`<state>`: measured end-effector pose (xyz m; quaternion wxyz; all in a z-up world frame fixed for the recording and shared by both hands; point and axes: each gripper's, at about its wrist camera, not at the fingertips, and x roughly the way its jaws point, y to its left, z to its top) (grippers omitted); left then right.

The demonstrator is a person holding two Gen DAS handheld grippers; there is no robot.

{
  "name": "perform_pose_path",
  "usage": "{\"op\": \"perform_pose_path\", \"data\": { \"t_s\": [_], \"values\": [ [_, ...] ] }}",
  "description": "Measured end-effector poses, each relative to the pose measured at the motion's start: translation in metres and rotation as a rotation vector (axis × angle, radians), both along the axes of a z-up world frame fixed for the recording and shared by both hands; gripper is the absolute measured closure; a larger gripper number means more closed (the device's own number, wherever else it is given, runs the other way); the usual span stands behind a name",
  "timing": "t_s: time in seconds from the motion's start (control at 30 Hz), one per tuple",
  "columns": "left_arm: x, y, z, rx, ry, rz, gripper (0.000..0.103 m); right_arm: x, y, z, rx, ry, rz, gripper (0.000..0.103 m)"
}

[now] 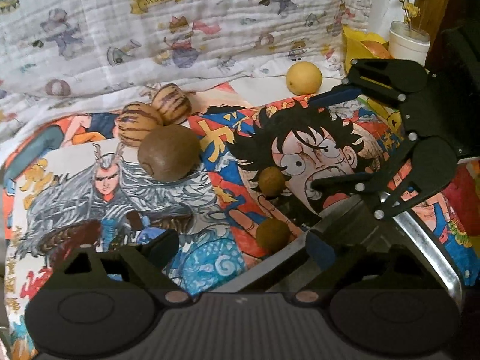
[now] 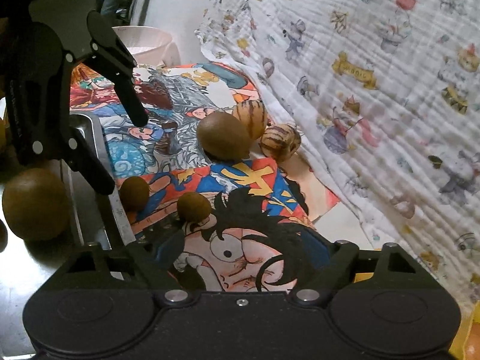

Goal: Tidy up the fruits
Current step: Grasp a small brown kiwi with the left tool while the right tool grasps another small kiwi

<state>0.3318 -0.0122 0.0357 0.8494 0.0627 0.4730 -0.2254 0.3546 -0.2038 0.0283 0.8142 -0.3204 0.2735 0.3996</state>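
**Both grippers wide open and empty over the fruit-strewn mat**

Seen from the left wrist, at the far left edge of the comic-print mat (image 1: 75,186): two striped melons (image 1: 139,123) touching each other, right against the folds of the white cartoon blanket (image 1: 210,30). Just in front of them, touching the nearer melon, a large kiwi (image 1: 169,153). Bare mat to the left of and in front of this cluster.

Near the mat's middle: two small brown fruits (image 1: 271,181), one behind the other and apart, the nearer one close to the rim of the metal tray (image 1: 426,240). Directly in front, the left gripper (image 1: 240,249), jaws spread wide, holding nothing.

At the mat's far edge, alone with open room all round: a yellow citrus (image 1: 303,78).

Further right, hanging above the mat's right side and the tray: the right gripper (image 1: 324,141), jaws wide apart, also holding nothing. Behind it, at the far right corner, a yellow bag (image 1: 360,45) and a white cup (image 1: 408,42) with yellow sprigs.

From the right wrist, another kiwi (image 2: 34,204) lying in the tray, and a pink basket (image 2: 147,42) beyond the mat's far edge.
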Motion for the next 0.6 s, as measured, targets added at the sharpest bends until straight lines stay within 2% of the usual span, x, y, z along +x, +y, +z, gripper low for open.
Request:
{"op": "perform_pose_path", "data": {
  "t_s": [0.17,0.37,0.53,0.6],
  "values": [
    [0.002,-0.002,-0.001,-0.022,0.008,-0.024,0.015,0.000,0.003,-0.004,-0.004,0.030,0.046,0.025],
    [0.003,-0.009,-0.004,-0.024,0.021,-0.046,0.025,0.001,0.007,-0.005,0.001,0.048,0.062,0.029],
    [0.005,-0.011,-0.008,-0.026,0.040,-0.048,0.039,0.003,0.007,-0.006,0.006,0.055,0.055,0.034],
    [0.006,-0.011,-0.010,-0.030,0.049,-0.044,0.042,0.003,0.007,-0.007,0.008,0.056,0.052,0.035]
  ]
}}
